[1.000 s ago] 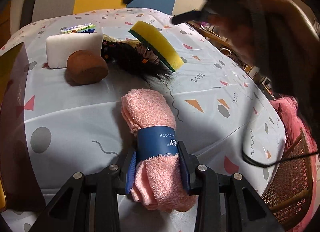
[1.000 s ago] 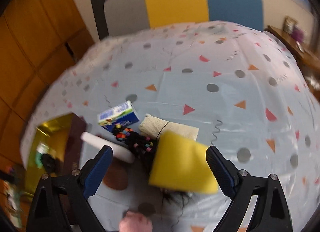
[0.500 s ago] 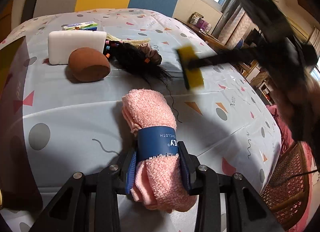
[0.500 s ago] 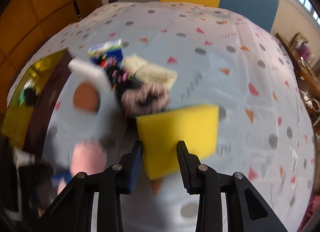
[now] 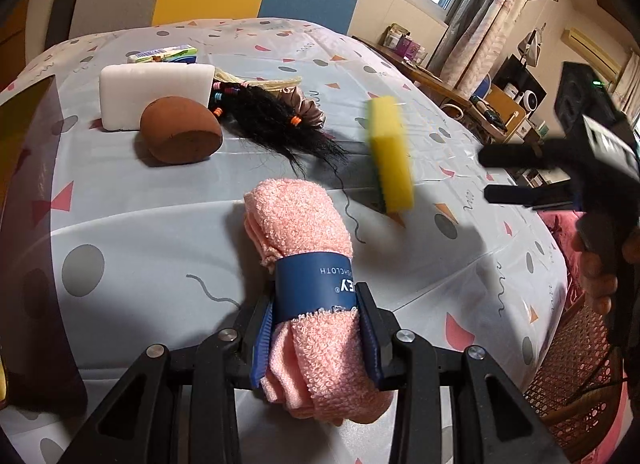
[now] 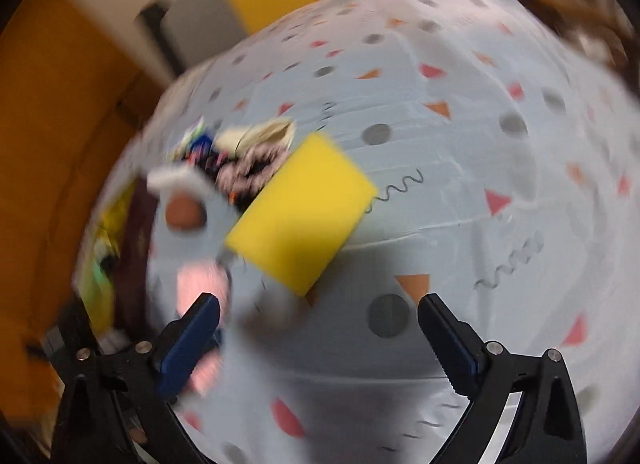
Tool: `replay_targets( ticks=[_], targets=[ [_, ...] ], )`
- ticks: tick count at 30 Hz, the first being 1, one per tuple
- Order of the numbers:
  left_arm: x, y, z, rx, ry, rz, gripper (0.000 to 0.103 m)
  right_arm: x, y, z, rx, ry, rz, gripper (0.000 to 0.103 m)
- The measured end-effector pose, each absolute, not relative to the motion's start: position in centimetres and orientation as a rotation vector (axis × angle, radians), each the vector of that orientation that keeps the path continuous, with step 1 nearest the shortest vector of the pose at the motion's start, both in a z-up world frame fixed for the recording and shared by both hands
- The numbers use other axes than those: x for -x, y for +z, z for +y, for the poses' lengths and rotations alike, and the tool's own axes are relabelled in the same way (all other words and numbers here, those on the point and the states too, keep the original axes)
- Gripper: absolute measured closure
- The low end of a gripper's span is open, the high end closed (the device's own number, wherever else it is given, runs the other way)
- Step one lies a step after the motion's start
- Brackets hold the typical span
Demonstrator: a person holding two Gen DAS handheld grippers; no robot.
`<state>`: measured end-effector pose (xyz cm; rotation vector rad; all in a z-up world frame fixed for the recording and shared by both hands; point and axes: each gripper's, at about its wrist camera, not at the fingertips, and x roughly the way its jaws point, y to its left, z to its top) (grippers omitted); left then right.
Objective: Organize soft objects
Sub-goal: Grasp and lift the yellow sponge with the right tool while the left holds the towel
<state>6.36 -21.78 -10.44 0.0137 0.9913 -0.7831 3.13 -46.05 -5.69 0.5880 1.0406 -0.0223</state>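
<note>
My left gripper (image 5: 316, 328) is shut on a rolled pink towel (image 5: 308, 260) with a blue paper band, resting on the patterned tablecloth. A yellow sponge with a green back (image 5: 390, 154) is loose just above the cloth, right of the towel; it also shows in the blurred right wrist view (image 6: 302, 210). My right gripper (image 6: 318, 314) is open and empty, its fingers (image 5: 516, 174) apart from the sponge. Behind lie a brown round sponge (image 5: 180, 136), a white foam block (image 5: 156, 92) and a black hair piece with beads (image 5: 276, 124).
A small blue-green box (image 5: 164, 54) lies behind the white block. A dark bin wall (image 5: 24, 224) stands at the left. The tablecloth (image 5: 160, 224) drops off at the right, beside a wicker chair (image 5: 572, 376). A person's hand (image 5: 600, 276) holds the right gripper.
My right gripper picked the yellow sponge off the pile, carried it right and toward me, then opened; the sponge is now free of its fingers. My left gripper and the towel have not moved.
</note>
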Motion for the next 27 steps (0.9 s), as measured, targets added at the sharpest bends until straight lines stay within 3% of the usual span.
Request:
replay_targets(
  ticks=[7,19,22,27],
  targets=[
    [-6.5,-10.5,-21.9,-0.013,-0.780,0.993,0.065,-6.0,-6.8,-45.4,-0.699,-0.119,0.995,0.003],
    [-6.8,-10.7,-21.7,0.003,-0.787,1.000,0.065,-13.0,-8.1,-40.4,-0.521,-0.297,1.089,0.003],
    [-6.9,-10.7,-21.6,0.006,-0.789,1.002,0.065,-13.1,-9.1,-40.0,-0.450,-0.291,1.149,0.030],
    [-7.0,-10.8,-21.5,0.012,-0.792,1.001,0.065,-10.1,-7.8,-40.9,-0.371,-0.245,1.148,0.033]
  ],
)
